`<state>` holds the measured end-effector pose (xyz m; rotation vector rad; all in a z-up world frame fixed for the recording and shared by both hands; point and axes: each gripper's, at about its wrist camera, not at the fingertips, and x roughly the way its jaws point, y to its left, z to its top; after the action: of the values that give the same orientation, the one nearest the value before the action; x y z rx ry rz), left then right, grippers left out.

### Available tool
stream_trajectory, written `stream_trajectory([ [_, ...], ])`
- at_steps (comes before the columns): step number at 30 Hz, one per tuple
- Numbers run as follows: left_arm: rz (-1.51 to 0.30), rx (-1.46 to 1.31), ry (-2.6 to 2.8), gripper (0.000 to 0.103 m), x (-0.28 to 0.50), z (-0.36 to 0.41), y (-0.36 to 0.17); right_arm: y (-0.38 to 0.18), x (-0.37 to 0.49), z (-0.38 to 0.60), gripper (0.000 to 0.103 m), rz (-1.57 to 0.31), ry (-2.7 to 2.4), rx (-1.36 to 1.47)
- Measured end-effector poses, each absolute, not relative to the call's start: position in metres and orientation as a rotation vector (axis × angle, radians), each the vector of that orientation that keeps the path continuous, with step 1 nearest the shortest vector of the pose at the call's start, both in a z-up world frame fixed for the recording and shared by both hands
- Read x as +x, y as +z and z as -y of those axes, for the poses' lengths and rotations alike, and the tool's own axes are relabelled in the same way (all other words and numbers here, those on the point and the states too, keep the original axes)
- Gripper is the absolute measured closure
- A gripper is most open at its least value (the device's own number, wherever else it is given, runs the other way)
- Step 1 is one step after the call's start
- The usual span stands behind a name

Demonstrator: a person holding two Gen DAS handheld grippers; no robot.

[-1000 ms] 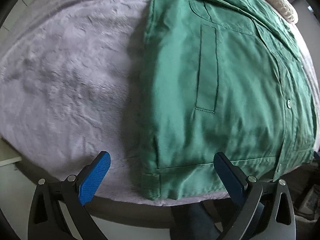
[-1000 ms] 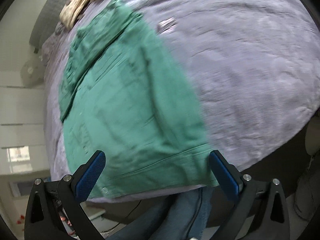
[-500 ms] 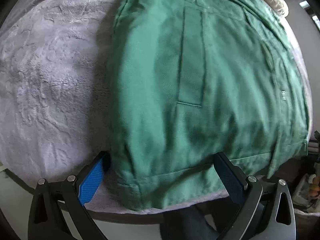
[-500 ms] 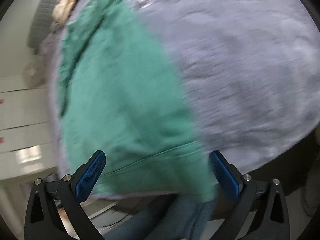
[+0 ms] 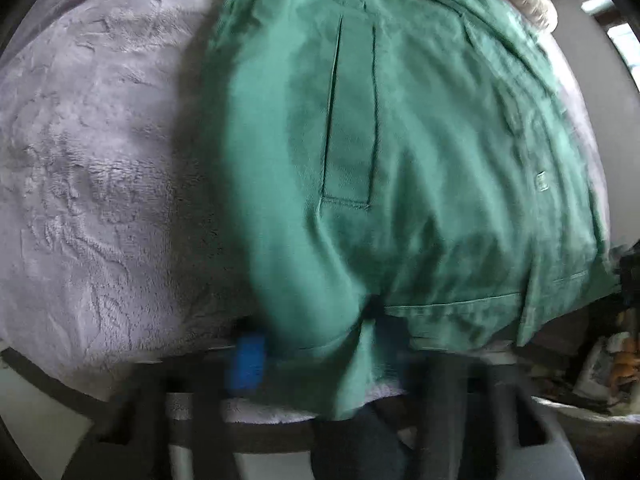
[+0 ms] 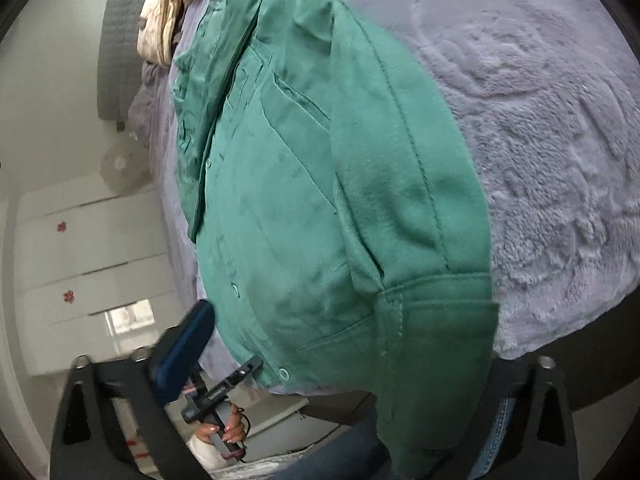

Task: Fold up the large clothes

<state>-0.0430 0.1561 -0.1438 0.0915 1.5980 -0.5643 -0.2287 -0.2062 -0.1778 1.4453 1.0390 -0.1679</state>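
Left wrist: left gripper point(image 5: 316, 356) fingers closing on green jacket point(image 5: 400, 160) hem | right gripper point(image 6: 340, 344) fingers closing astride hem

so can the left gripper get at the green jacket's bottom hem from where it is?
Probably yes: the left gripper already has the green jacket's bottom hem bunched between its closing jaws at the edge of the grey blanket, nothing blocking.
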Motion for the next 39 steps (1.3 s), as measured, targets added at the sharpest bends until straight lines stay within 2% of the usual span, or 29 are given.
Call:
stream_trajectory([
  [1, -1.599, 0.061, -0.580, 0.073, -0.041, -0.159, -0.141, -0.178, -0.231, 0.208, 0.065, -1.058, -0.193, 1.439],
  [2, -1.599, 0.026, -0.603, 0.076, -0.040, -0.160, -0.137, -0.180, -0.236, 0.211, 0.079, -1.060, -0.201, 1.448],
  [3, -1.596, -0.007, -0.624, 0.077, -0.039, -0.162, -0.132, -0.179, -0.240, 0.213, 0.087, -1.036, -0.188, 1.469],
  [12, -1.447, -0.380, -0.676, 0.077, 0.011, -0.170, -0.055, -0.120, -0.206, 0.236, 0.091, -0.801, 0.045, 1.521],
  [17, -1.323, -0.437, -0.637, 0.077, 0.069, -0.154, -0.014, -0.083, -0.141, 0.265, 0.092, -0.757, 0.130, 1.470],
  [23, -1.178, -0.443, -0.551, 0.077, 0.146, -0.098, 0.015, -0.058, -0.052, 0.310, 0.092, -0.727, 0.216, 1.429],
  [27, -1.158, -0.386, -0.460, 0.077, 0.201, -0.070, 0.003, -0.067, 0.012, 0.352, 0.092, -0.743, 0.177, 1.423],
  [32, -1.207, -0.289, -0.410, 0.077, 0.267, -0.039, -0.044, -0.117, 0.079, 0.392, 0.091, -0.788, 0.056, 1.445],
  [37, -1.301, -0.096, -0.363, 0.076, 0.299, -0.008, -0.099, -0.169, 0.117, 0.402, 0.091, -0.857, -0.042, 1.443],
  [39, -1.326, -0.069, -0.348, 0.072, 0.306, -0.005, -0.109, -0.182, 0.125, 0.405, 0.088, -0.865, -0.069, 1.448],
])
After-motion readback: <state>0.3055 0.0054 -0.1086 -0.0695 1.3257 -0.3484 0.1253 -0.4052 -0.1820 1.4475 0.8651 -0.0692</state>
